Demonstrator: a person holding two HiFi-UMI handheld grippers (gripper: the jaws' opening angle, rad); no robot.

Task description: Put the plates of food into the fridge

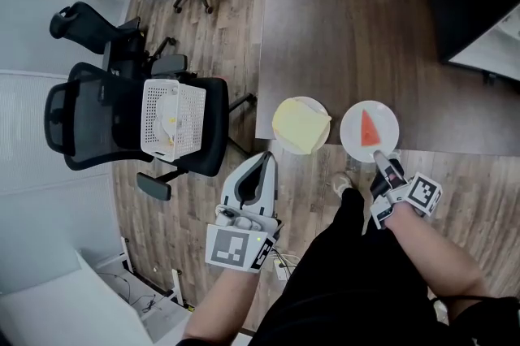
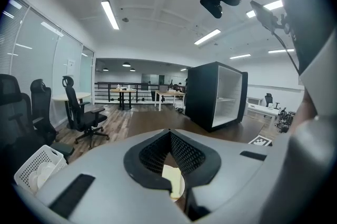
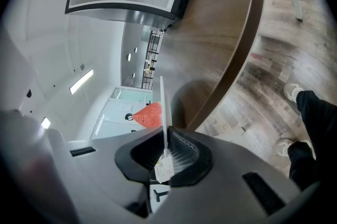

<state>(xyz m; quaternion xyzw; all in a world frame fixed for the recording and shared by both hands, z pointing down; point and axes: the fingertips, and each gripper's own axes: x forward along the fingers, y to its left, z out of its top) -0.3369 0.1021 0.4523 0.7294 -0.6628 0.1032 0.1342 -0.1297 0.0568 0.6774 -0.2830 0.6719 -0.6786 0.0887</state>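
With the right gripper point(image 1: 382, 161), pinches the near rim of a white plate point(image 1: 355, 133), jaws closed on the thin edge, which runs as an upright white line between the pads in the right gripper view. Holds the left gripper point(image 1: 265, 162) low beside it, pointed toward the table's near corner, jaw tips met on nothing, a patch of pale yellow food showing through the slit beneath them in the left gripper view. Faces, farther off, the fridge point(image 2: 218, 94): black outside, white inside, front open, white shelves in sight. Stands at the near edge of a dark brown table point(image 1: 349, 28), with both plates at that edge and well apart from the fridge. Has on the left a black office chair point(image 1: 89, 129) bearing a white slotted basket point(image 1: 191, 105) on its seat, with white rounded pieces inside, too indistinct to name. Finds on the second plate point(image 1: 315, 103), just left of the gripped one and not touching it, a flat pale yellow slab point(image 1: 299, 127) that covers most of the plate. Carries on the gripped plate one red wedge point(image 1: 370, 127), narrow tip pointing away from the right gripper.
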